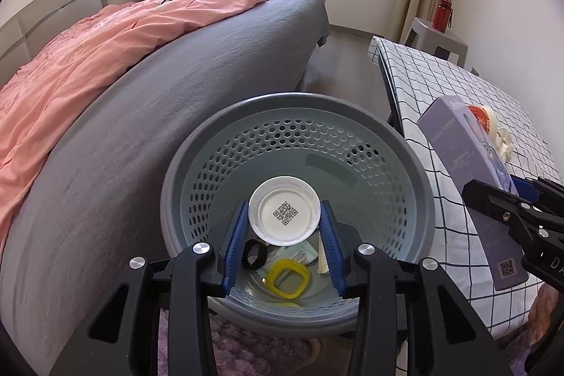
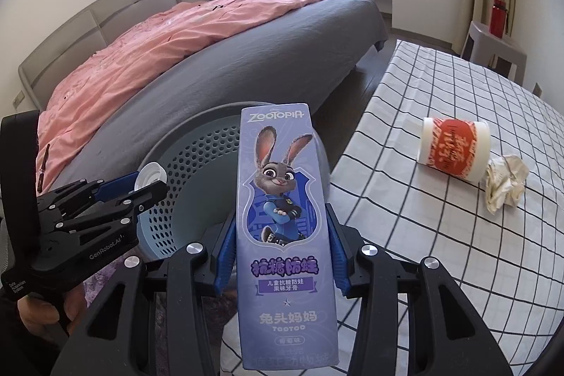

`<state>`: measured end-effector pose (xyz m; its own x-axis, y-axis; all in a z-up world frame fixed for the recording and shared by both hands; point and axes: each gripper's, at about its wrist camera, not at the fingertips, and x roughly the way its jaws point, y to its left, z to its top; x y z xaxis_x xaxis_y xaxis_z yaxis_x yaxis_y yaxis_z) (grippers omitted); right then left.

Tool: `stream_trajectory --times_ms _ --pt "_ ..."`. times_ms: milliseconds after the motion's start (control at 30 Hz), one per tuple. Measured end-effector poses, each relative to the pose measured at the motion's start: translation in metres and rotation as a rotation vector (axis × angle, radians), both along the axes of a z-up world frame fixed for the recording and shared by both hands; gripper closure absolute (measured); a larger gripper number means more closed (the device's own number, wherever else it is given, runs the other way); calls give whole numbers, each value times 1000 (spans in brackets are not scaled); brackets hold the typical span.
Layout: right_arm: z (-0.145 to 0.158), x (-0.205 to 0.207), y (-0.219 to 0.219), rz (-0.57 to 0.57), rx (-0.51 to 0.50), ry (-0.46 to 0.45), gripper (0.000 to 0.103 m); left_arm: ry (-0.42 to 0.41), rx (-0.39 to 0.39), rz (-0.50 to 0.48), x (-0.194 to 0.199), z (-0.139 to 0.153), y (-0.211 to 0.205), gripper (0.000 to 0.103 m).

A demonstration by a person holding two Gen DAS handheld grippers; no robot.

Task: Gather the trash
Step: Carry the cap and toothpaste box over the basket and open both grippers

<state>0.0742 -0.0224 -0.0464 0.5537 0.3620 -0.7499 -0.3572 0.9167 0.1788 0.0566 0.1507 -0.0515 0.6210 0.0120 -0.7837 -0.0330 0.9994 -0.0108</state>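
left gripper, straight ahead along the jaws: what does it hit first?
Probably the perforated far wall of the trash basket. The left gripper holds the white lid over the basket's opening, pointing in; depth is uncertain in the fisheye.

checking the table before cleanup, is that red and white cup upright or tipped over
Tipped over. The cup lies on its side on the checked tablecloth, beside a crumpled tissue.

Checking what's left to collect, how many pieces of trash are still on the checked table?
2: a white cup with a red label lying on its side, and a crumpled paper wad touching its right end on the checked table. More may lie beyond the frame.
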Motion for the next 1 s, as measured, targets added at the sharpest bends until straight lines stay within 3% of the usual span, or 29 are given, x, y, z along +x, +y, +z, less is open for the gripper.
stream_trajectory --times_ms 633,700,767,800,1000 --pt "-20 43 50 73 -13 38 58 16 3 65 35 -15 28 63" --pt "-21 44 50 74 -10 35 56 16 4 75 35 -15 31 54" --pt "-21 42 49 71 -5 28 45 10 6 87 32 -13 34 40" --pt "-20 40 48 68 -1 20 41 6 7 92 31 -13 35 40" --pt "-16 36 47 61 -5 8 40 -2 14 102 26 -9 36 37"
